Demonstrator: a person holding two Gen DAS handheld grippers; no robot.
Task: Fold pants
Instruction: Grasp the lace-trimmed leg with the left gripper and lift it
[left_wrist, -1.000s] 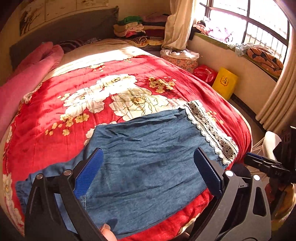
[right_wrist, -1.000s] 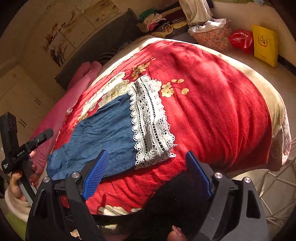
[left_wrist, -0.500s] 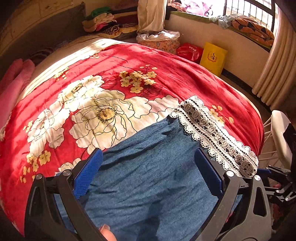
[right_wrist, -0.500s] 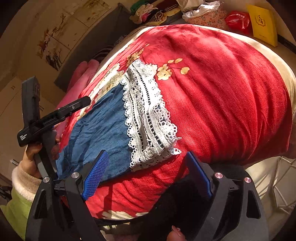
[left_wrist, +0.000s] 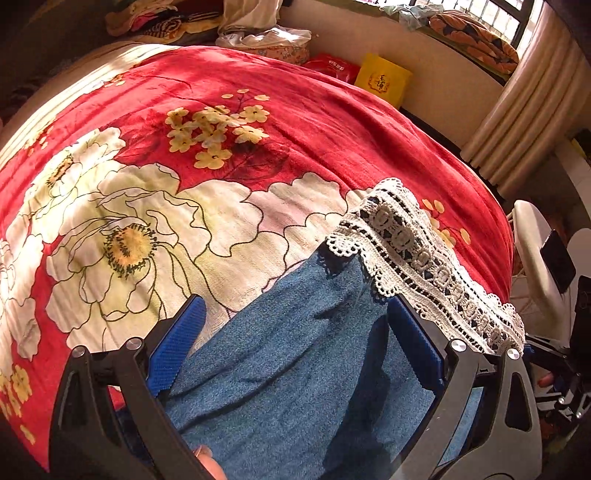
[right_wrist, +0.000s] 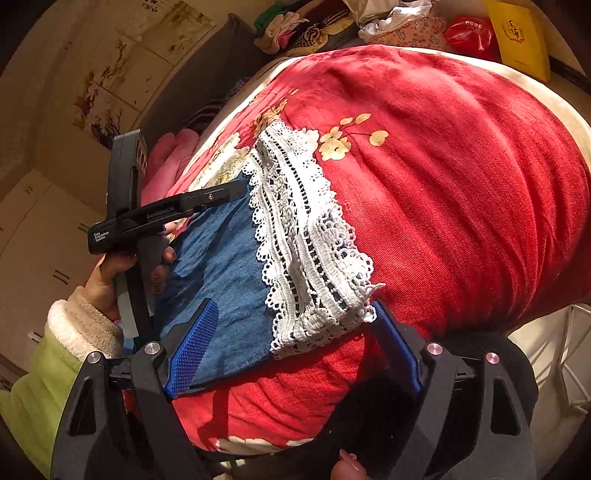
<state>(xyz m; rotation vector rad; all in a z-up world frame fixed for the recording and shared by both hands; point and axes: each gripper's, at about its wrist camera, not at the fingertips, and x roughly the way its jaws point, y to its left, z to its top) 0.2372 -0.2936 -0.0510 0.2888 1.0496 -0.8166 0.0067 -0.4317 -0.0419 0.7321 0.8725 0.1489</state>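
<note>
Blue denim pants (left_wrist: 295, 373) with a white lace hem (left_wrist: 424, 258) lie flat on a red floral blanket (left_wrist: 184, 129) on a bed. My left gripper (left_wrist: 295, 343) is open, low over the denim, with its fingers either side of the leg close to the lace. It also shows from the side in the right wrist view (right_wrist: 166, 214). My right gripper (right_wrist: 291, 347) is open at the bed's near edge, its fingers straddling the near corner of the lace hem (right_wrist: 306, 258) and denim (right_wrist: 221, 266).
A yellow bag (left_wrist: 382, 79) and a red bag (left_wrist: 332, 66) stand on the floor by the wall beyond the bed. Folded clothes (right_wrist: 295, 26) pile at the bed head. Pink bedding (right_wrist: 166, 162) lies along the far side. A white chair (left_wrist: 532, 258) stands at right.
Both grippers have moved forward and down toward the lace hem end of the pants. Both stayed open. The pants have not moved.
</note>
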